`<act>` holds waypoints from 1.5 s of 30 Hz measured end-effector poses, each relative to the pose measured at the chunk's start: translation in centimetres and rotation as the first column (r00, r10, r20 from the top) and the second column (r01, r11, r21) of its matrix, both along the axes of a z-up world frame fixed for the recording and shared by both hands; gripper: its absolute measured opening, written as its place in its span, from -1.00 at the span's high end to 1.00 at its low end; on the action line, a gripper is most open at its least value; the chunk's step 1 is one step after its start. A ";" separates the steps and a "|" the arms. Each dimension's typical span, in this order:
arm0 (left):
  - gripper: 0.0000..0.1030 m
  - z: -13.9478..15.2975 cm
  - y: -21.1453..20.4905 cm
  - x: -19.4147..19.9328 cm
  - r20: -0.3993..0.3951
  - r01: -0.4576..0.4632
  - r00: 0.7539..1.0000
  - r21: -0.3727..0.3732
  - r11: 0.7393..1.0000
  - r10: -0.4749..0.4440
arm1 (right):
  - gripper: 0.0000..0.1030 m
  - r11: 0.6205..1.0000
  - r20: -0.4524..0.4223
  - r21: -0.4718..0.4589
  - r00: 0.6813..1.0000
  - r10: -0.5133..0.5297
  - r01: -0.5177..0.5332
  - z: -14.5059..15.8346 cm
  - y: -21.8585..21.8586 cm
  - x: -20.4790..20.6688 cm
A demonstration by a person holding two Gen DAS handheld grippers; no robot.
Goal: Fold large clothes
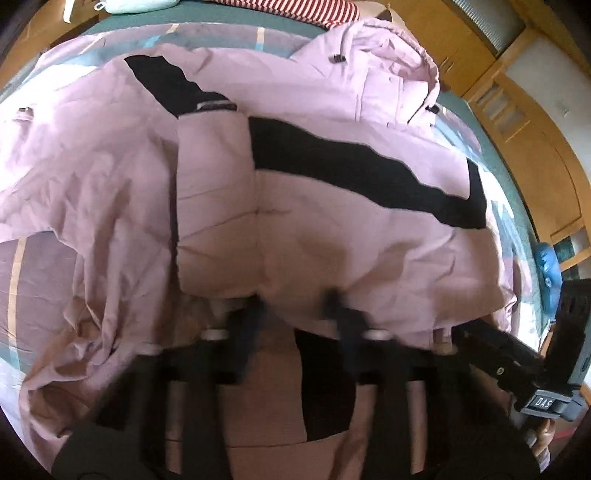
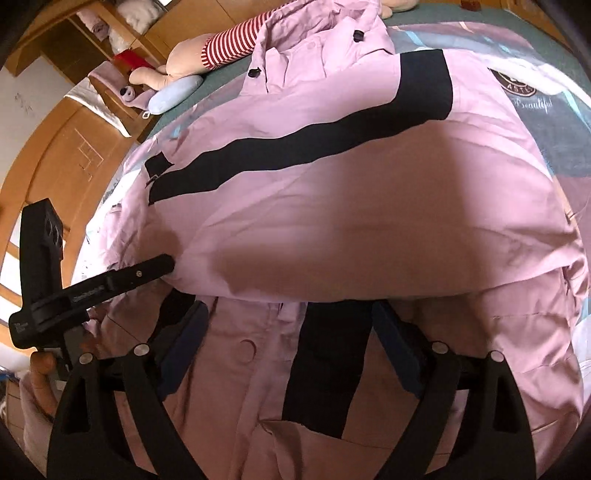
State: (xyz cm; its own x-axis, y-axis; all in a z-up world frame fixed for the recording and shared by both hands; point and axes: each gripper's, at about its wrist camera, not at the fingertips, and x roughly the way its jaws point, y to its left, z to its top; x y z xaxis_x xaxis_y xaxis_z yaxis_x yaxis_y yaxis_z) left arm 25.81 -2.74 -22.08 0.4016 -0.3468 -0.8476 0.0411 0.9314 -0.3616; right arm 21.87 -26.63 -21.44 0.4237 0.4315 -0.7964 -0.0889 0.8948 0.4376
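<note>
1. The jacket (image 2: 332, 206) lies spread on the bed (image 2: 480, 18); the left claw (image 1: 299, 306), blurred, looks pressed onto its near fold and may slip.
2. The right claw (image 2: 291, 332) stands spread over the hem, holding nothing, so the fold could sag unevenly.

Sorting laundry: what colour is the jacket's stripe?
Black stripe on the pink jacket; clearest in right wrist view.

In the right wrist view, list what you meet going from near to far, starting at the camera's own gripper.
Right gripper, jaws open → pink jacket with its black stripe → jacket hood → striped soft toy on the bed.
</note>
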 end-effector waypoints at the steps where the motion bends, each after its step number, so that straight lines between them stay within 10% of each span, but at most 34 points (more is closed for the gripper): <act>1: 0.75 -0.1 0.1 0.1 0.000 -0.005 1.000 -0.026 1.000 0.005 | -0.75 1.000 0.001 0.001 1.000 -0.011 0.011 0.0 -0.2 0.1; 13: 0.80 5.6 -1.9 -3.4 0.199 0.013 0.979 0.116 0.993 -0.036 | -0.68 0.931 0.032 0.059 0.932 -0.362 0.360 0.2 -8.1 2.0; 18: 0.80 4.5 -3.2 -4.0 0.180 0.043 0.981 0.165 0.985 -0.073 | 0.45 0.885 0.142 0.002 0.876 -0.461 0.465 1.7 -10.6 0.7; 22: 0.80 3.5 -2.5 -3.5 0.164 0.015 0.985 0.190 0.982 -0.047 | 0.62 0.911 0.191 -0.022 0.896 -0.400 0.412 2.6 -9.5 -0.1; 31: 0.75 3.9 -0.9 -3.0 0.167 -0.059 0.986 0.207 0.977 0.024 | 0.66 0.956 0.215 -0.194 0.961 -0.176 0.218 1.8 -3.3 -0.4; 45: 0.69 2.4 -1.0 -2.9 0.123 -0.073 0.991 0.214 0.974 0.047 | 0.44 0.955 0.153 -0.227 0.975 -0.158 0.191 1.4 -2.6 -0.6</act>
